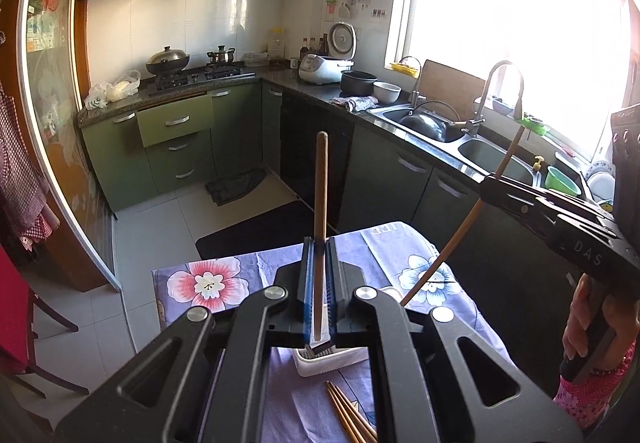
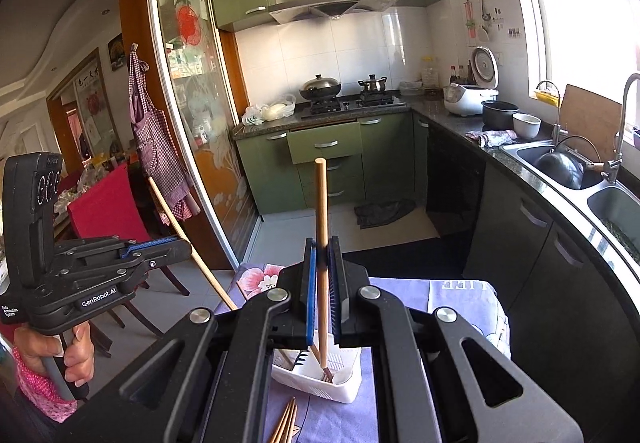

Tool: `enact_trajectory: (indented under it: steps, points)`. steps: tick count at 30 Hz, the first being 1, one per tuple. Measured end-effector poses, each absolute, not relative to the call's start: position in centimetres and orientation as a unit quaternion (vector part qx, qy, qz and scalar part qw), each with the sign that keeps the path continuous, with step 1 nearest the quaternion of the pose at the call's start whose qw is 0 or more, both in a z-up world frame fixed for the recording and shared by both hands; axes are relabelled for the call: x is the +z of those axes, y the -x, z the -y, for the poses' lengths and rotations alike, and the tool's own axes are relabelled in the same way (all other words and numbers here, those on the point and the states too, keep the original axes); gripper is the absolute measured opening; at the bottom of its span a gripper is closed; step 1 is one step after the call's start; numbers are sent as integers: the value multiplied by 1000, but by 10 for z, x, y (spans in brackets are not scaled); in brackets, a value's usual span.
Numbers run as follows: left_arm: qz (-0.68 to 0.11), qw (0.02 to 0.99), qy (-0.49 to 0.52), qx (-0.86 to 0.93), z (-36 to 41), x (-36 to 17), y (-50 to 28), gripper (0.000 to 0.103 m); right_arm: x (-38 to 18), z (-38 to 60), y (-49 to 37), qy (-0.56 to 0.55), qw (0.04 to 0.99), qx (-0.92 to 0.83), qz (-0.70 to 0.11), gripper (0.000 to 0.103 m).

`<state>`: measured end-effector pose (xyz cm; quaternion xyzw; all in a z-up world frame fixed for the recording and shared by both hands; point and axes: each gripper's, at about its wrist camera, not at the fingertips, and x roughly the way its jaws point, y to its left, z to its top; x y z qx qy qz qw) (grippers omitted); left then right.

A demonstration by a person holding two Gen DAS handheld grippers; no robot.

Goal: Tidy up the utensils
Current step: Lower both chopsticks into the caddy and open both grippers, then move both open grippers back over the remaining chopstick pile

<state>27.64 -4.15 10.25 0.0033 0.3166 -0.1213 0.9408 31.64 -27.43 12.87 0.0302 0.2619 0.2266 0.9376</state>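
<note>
I hold one chopstick in each gripper; my left gripper [image 1: 319,243] is clamped tight on a chopstick [image 1: 321,179] that stands nearly upright, and my right gripper [image 2: 323,245] is clamped on a second chopstick [image 2: 320,203] the same way; both tips hang over the white holder [image 1: 332,361] on the desk [image 1: 208,283], which wears a floral cloth. In the right wrist view that holder [image 2: 320,379] sits at six o'clock under the gripper, with more chopsticks [image 2: 286,421] lying loose just beside it, toward seven o'clock. I judge this the loading step, part done; next I should lower each tip straight into the holder, then ease the grip so the sticks drop without tipping it.
</note>
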Motion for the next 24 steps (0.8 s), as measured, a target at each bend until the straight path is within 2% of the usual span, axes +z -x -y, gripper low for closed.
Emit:
enact_trajectory:
  steps: [10, 12, 14, 22, 24]
  points:
    - [-409, 904, -7, -124, 42, 28, -305, 6, 52, 252, -352, -13, 914, 233, -331, 7]
    - [-420, 899, -11, -123, 43, 18, -303, 6, 44, 250, -353, -13, 911, 234, -338, 10]
    - [-426, 897, -14, -121, 43, 14, -300, 6, 41, 250, -349, -8, 912, 230, -339, 17]
    - [-413, 903, -13, -115, 43, 36, -269, 18, 68, 262, -291, -3, 924, 237, -300, 18]
    - [-414, 903, -8, -116, 43, 38, -256, 26, 68, 271, -268, -1, 926, 239, -292, 33]
